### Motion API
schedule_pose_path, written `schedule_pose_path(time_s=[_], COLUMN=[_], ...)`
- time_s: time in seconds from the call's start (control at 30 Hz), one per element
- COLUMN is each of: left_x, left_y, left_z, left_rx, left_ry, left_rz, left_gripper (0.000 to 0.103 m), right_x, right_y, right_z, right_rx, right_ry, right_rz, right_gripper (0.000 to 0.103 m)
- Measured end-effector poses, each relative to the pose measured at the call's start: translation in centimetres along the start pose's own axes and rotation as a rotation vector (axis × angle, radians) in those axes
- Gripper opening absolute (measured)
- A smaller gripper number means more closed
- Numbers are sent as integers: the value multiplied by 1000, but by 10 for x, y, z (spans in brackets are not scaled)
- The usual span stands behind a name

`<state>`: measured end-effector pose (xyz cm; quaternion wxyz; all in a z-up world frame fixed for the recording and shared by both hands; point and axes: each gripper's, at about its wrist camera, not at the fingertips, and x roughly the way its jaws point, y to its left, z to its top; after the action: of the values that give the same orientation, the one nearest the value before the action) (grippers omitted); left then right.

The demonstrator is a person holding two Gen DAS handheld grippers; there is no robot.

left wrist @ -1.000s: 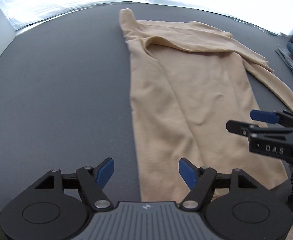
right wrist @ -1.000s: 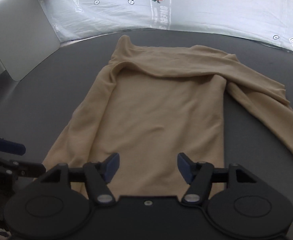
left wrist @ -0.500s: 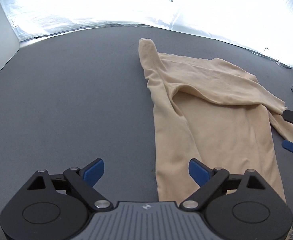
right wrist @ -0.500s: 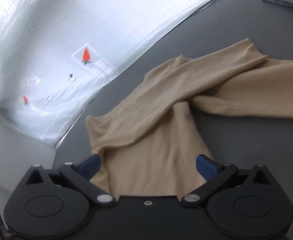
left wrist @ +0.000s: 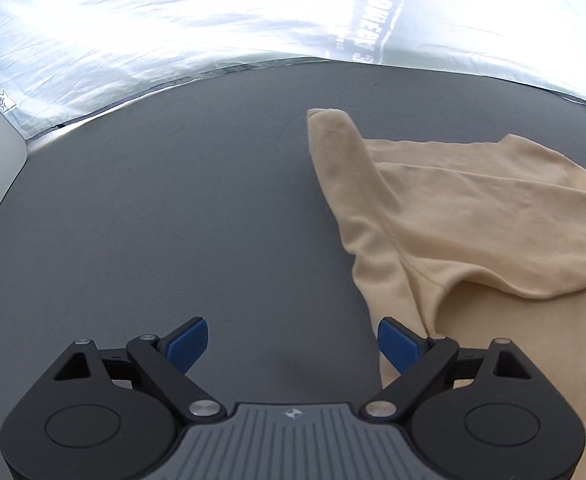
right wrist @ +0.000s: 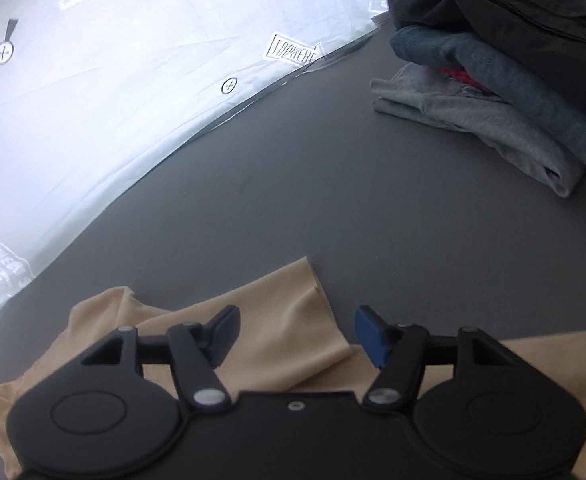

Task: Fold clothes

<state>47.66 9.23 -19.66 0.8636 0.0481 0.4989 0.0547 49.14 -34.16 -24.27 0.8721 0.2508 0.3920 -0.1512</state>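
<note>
A tan long-sleeved garment lies flat on the dark grey table, on the right of the left wrist view, with one sleeve folded across its body. My left gripper is open and empty, low over bare table at the garment's left edge. In the right wrist view the garment's folded sleeve end lies just under and ahead of my right gripper, which is open and empty.
A stack of folded clothes, black, blue and grey, sits at the far right of the table. A white sheet printed with carrots and markers hangs behind the table's far edge.
Both grippers have moved forward along the garment toward its far end. The right gripper has swung right, bringing the clothes stack into view. Both stayed open.
</note>
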Motion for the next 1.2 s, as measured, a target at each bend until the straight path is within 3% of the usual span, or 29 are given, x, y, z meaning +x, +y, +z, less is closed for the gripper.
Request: schedule_pose_path(time_s=[0.07, 0.13, 0.17, 0.2, 0.27, 0.4, 0.47, 0.57, 0.77, 0.9, 1.1, 1.2], left_x=[10, 17, 20, 22, 27, 27, 26, 25, 31, 46, 81, 90], left_y=[3, 4, 5, 5, 6, -1, -9, -23, -53, -62, -76, -77], left_z=[10, 17, 21, 24, 30, 38, 42, 48, 61, 73, 96, 102], left_rx=[-20, -34, -41, -46, -56, -19, 11, 56, 149, 152, 152, 158], left_ry=[6, -2, -5, -8, -14, -48, -70, -102, -157, -164, -143, -180], left_rz=[8, 21, 30, 38, 54, 68, 61, 44, -6, -14, 77, 102], left_gripper=[92, 92, 92, 92, 92, 92, 92, 92, 93, 96, 97, 103], right_x=[13, 17, 19, 19, 13, -20, -34, -40, -8, 5, 16, 25], right_y=[7, 21, 28, 35, 42, 48, 50, 45, 29, 20, 14, 6], right_z=[2, -3, -6, -9, -9, 9, 19, 30, 20, 10, 0, 1], right_rx=[-76, -195, -258, -318, -374, -427, -464, -517, -567, -532, -528, -520], right_ry=[26, 2, -14, -36, -75, -247, -331, -386, -257, -191, -152, -130], right_rz=[-10, -33, -57, -101, -121, -160, -228, -307, -359, -379, -407, -426], right_gripper=[69, 64, 25, 2, 3, 2, 2, 2, 3, 4, 4, 4])
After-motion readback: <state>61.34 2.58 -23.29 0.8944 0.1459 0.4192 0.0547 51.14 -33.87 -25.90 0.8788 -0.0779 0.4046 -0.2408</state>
